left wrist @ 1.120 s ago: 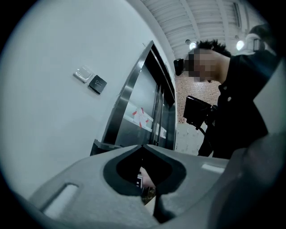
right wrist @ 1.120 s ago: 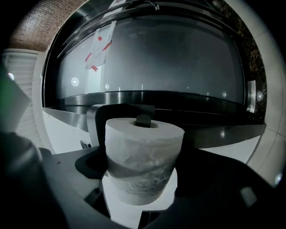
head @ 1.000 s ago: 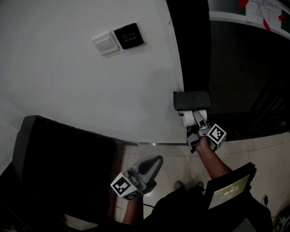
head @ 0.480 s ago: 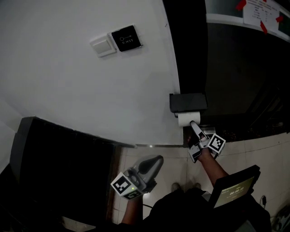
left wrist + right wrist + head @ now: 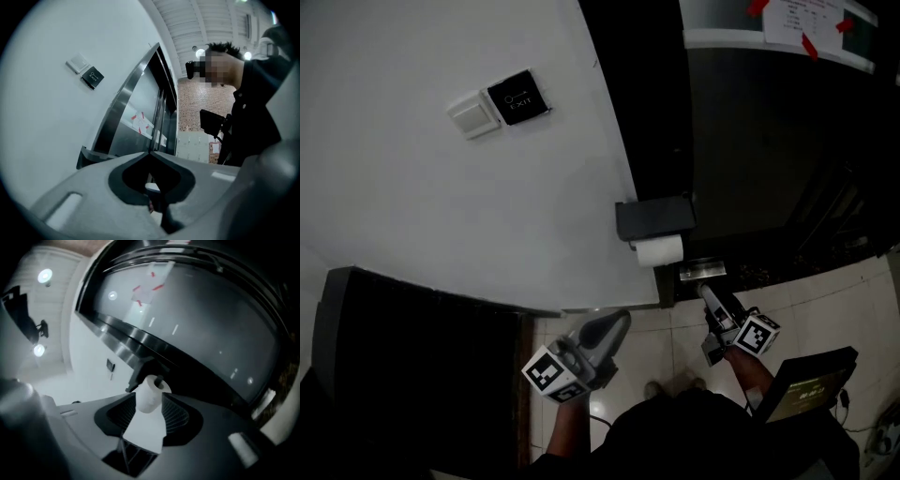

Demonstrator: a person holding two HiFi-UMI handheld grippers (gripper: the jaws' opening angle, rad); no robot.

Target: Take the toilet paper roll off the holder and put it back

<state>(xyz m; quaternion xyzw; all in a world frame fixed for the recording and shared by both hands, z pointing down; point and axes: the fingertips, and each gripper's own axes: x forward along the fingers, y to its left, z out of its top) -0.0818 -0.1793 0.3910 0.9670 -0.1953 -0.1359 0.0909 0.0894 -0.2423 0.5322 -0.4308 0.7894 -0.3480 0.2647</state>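
Observation:
The white toilet paper roll (image 5: pixel 660 250) hangs on its black holder (image 5: pixel 654 217) at the edge of the white wall. My right gripper (image 5: pixel 706 293) is below and to the right of the roll, clear of it and pointing up at it. Its jaws have just been closing and still stand apart. In the right gripper view the roll (image 5: pixel 149 393) shows through the gap, and a loose strip of paper (image 5: pixel 144 427) lies between the pads without being pressed. My left gripper (image 5: pixel 617 326) is low by the wall, shut with nothing in it.
A light switch (image 5: pixel 472 115) and a black exit plate (image 5: pixel 517 97) are on the wall above. A dark panel (image 5: pixel 412 375) fills the lower left. A glass door with taped papers (image 5: pixel 806 23) is on the right. A small screen (image 5: pixel 811 384) hangs at the person's waist.
My right gripper has drawn back from the roll, down the picture toward the person, and has rolled. The roll stays on the holder. The head view has shifted, and the left gripper has moved a little.

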